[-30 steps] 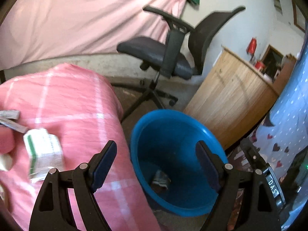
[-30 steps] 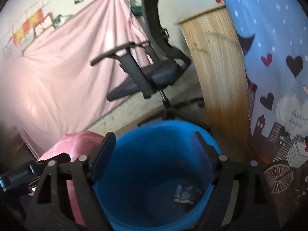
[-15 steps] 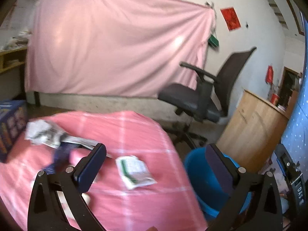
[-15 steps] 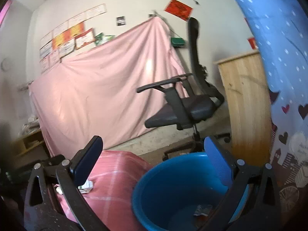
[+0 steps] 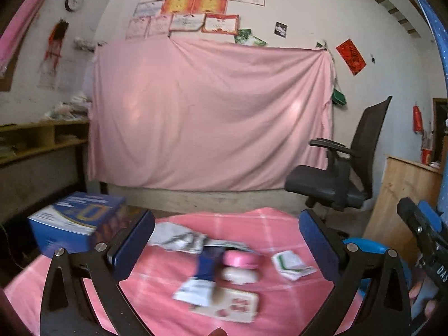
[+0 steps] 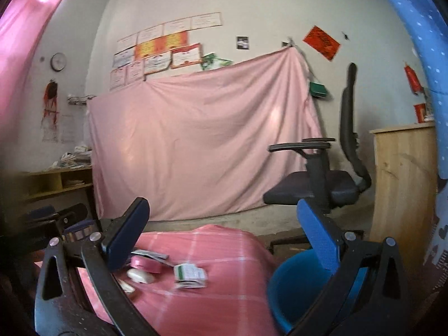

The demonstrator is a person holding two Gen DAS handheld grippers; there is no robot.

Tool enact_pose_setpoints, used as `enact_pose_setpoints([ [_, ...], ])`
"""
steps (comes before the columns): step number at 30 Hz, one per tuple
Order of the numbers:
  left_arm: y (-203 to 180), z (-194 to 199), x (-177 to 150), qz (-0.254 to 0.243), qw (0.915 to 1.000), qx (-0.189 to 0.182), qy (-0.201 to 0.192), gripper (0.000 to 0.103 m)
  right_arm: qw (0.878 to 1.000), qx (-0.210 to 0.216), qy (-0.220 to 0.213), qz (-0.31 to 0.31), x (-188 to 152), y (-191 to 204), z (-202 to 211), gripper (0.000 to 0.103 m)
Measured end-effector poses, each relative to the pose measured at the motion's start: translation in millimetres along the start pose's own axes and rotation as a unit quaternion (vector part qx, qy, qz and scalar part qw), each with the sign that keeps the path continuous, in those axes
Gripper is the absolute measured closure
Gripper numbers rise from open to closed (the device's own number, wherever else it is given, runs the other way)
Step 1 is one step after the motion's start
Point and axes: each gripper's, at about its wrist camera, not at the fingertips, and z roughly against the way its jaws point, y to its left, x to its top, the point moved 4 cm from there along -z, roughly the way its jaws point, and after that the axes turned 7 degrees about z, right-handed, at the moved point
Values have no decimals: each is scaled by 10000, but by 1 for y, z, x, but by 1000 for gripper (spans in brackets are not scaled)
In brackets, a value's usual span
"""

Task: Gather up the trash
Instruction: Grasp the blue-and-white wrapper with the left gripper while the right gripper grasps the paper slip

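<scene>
While both grippers stand wide open and empty, the trash lies scattered on the pink-clothed counter [image 5: 280, 224]: a pink tub [image 5: 241, 260], a white lump [image 5: 240, 275] and papers [image 5: 182, 240] ahead between the left gripper's [image 5: 226, 247] fingers, a green-and-white packet [image 6: 190, 275] between the right gripper's [image 6: 224, 238] fingers. The blue bin [image 6: 296, 288] sits right of the counter.

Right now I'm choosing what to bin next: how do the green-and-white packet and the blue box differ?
The packet is small, flat, white with green edging; the box is bigger, thick and blue. The packet lies near the table's right side, by the blue bin; the box sits at the far left. Both rest on the pink cloth.
</scene>
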Motion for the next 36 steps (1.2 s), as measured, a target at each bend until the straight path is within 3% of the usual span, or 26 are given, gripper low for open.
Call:
enact_pose_setpoints([
  [11, 70, 13, -24, -15, 9987, 470, 199, 2, 9972, 414, 457, 426, -21, 46, -19, 0],
  [20, 87, -4, -53, -141, 9960, 399, 784, 2, 9866, 420, 1413, 695, -52, 61, -50, 0],
  [29, 80, -48, -72, -146, 9842, 283, 1740, 2, 9604, 468, 2730, 309, -92, 44, -98, 0],
  [36, 76, -86, -80, 29, 9674, -57, 2532, 7, 9333, 752, 3511, -14, -115, 35, -130, 0],
])
